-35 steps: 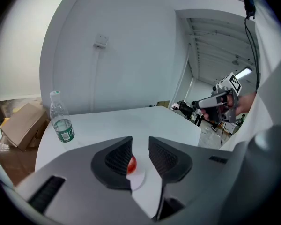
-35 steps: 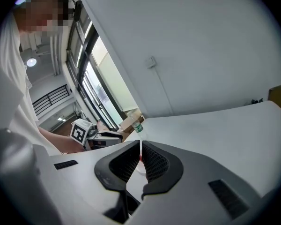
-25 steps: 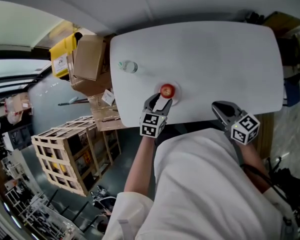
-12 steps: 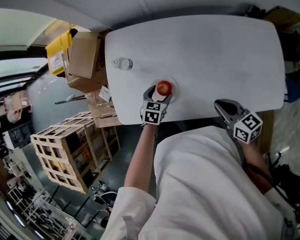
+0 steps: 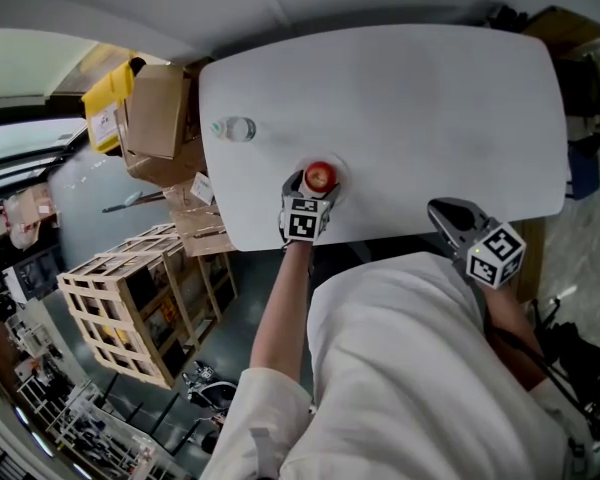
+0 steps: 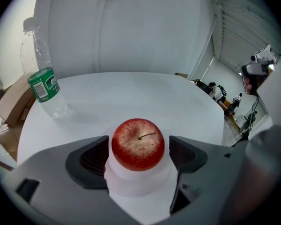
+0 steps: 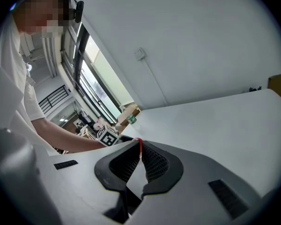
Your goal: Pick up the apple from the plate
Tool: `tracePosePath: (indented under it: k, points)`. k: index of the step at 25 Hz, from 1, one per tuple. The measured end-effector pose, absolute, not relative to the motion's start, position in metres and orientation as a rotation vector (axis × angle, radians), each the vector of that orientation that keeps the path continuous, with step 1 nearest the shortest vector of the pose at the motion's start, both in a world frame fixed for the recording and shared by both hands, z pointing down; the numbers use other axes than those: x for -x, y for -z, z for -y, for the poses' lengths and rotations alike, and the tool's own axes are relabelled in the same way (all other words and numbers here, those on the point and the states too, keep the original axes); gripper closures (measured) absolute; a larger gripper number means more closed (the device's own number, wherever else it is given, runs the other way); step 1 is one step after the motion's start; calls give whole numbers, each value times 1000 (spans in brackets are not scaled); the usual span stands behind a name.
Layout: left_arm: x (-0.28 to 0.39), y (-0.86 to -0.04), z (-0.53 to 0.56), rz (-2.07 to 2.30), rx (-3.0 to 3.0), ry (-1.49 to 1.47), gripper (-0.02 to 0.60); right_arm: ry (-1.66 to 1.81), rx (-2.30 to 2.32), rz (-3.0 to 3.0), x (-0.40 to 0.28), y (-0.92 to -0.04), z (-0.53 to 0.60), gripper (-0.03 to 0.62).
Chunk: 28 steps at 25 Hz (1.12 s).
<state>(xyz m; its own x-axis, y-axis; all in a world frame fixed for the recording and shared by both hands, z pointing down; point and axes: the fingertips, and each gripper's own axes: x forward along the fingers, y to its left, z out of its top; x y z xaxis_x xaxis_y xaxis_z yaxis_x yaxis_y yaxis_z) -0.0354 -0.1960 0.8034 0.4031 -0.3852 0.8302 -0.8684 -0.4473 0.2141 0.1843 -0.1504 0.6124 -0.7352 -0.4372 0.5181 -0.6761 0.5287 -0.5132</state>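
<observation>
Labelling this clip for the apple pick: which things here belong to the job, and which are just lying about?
Job: apple; plate under it; left gripper, whose jaws have just been opening, apple between them, not yet gripped.
Lying about: water bottle; cardboard boxes; wooden crate; right gripper, shut.

plate [image 6: 139, 184]: mostly hid under apple [image 6: 137, 146] | bottle [image 6: 43, 90]: label print too sm to read | counter [image 5: 430, 118]: near edge part hid by person's torso [image 5: 410, 368], head view | left gripper [image 6: 138, 139]: body cut off at btm edge
</observation>
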Motion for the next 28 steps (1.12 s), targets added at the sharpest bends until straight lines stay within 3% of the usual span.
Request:
tracePosePath:
  k: [4,6,28]
  points:
    - [38,-809,195,1099,-1981,-954,189,-1038,-936,2435,-192,-614,148,556]
    - [38,-807,198,1123,-1971,-923,219,-1039,-939,2433,-197,-615,148,556]
    - [40,-698,188,1169,-2107,-640,224,-953,-847,2520,-150,-604,155,556]
